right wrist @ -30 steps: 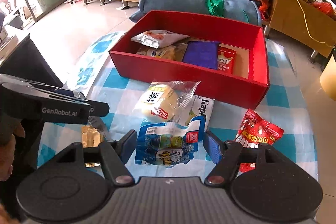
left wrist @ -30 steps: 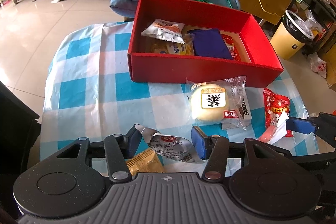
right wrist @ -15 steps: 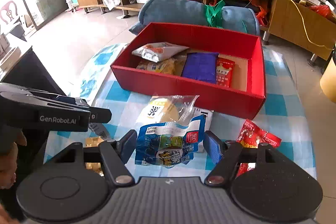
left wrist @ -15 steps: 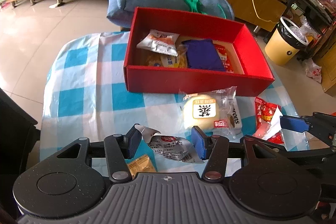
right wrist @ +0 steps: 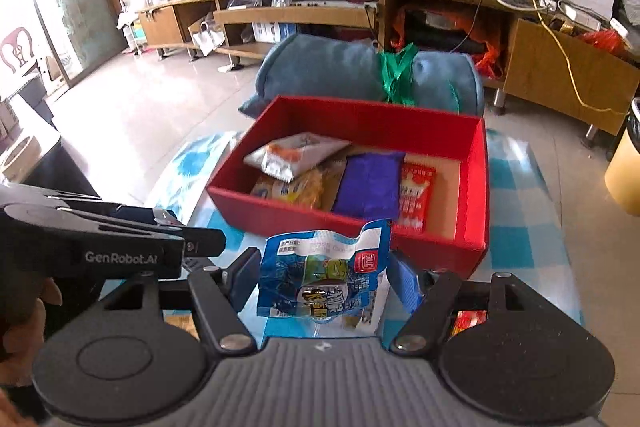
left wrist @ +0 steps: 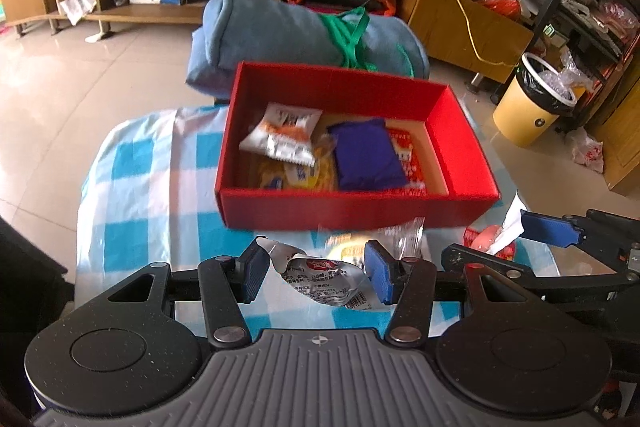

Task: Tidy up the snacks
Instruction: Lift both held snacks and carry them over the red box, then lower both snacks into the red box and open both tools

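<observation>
Snacks ride in both grips: the left gripper point(left wrist: 316, 277) clamps a silver packet point(left wrist: 326, 281), the right gripper point(right wrist: 322, 277) a blue pouch point(right wrist: 324, 275), both just short of the red box point(right wrist: 476, 187). Carry step; next, judged, reach over its near wall and release.

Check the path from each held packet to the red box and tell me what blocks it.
Nothing visible blocks either. The left gripper holds a silver packet, the right gripper a blue packet; only the red box near wall lies ahead, and its top is open.
</observation>
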`<action>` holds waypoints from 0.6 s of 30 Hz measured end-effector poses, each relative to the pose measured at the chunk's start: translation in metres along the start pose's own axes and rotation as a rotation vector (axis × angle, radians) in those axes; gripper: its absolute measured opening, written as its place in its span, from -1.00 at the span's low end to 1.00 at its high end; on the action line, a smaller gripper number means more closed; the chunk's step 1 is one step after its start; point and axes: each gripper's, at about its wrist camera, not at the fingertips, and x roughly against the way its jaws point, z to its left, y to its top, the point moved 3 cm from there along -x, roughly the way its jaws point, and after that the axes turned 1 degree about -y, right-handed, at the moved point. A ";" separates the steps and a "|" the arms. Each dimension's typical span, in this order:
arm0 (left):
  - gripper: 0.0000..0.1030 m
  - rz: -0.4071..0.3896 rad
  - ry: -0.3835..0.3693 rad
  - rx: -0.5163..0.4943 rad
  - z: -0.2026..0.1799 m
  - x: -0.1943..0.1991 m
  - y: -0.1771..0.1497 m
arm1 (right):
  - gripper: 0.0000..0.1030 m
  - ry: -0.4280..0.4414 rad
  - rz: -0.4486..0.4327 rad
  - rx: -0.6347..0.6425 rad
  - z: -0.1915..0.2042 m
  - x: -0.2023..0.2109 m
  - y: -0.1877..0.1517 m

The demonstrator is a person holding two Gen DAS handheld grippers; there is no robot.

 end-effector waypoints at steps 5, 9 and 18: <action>0.16 -0.019 0.006 -0.007 -0.005 -0.004 0.020 | 0.28 -0.003 -0.021 -0.021 -0.009 -0.003 0.019; 0.16 -0.017 0.016 -0.006 -0.008 -0.015 0.039 | 0.28 -0.017 -0.033 -0.035 -0.020 -0.012 0.039; 0.16 -0.002 0.028 0.001 -0.015 -0.047 0.070 | 0.28 -0.029 -0.015 -0.089 -0.048 -0.042 0.067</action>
